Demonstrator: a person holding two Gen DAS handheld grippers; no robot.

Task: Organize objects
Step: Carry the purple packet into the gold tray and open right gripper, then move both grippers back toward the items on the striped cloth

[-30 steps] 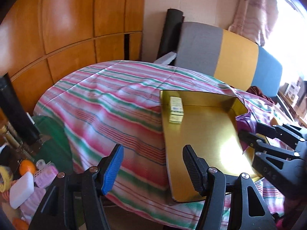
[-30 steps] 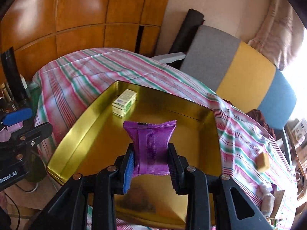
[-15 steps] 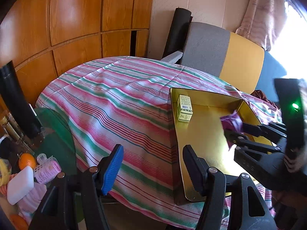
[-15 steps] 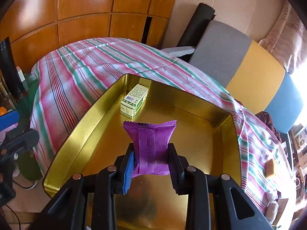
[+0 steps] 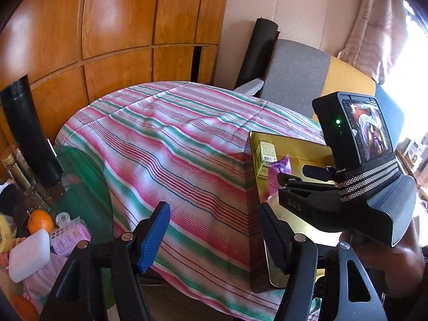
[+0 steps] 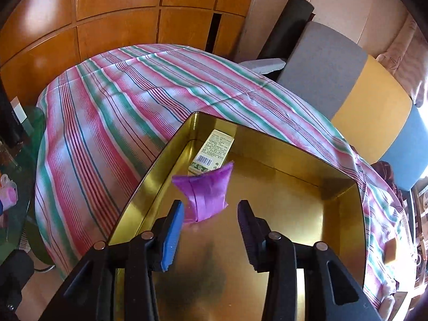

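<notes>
Item: gold tray (image 6: 267, 144), metal, rectangular with clipped corners, mirror-glossy floor and low upright walls; we find it resting on the striped cloth (image 6: 112, 112), a woven cover in pink, green and white bands that drapes with soft creases over a rounded table.

Item: small carton (image 6: 214, 151), pale yellow-green card, printed text and a barcode on its faces; we log it lying flat in the tray's far left corner, against the wall.

Item: purple packet (image 6: 207, 191), crinkled foil-like wrapper, pillow-shaped with a centre seam and crimped ends; we see it inside the tray, tilted, just short of the carton, in the gap ahead of the right gripper's fingers and clear of both pads.

Item: right gripper (image 6: 211, 220), black plastic with one blue ribbed pad; we note its jaws spread wide, clasping nothing.

Item: left gripper (image 5: 214, 234), same build; we note its jaws wide apart and empty, over the cloth beside the tray's near left edge.
</notes>
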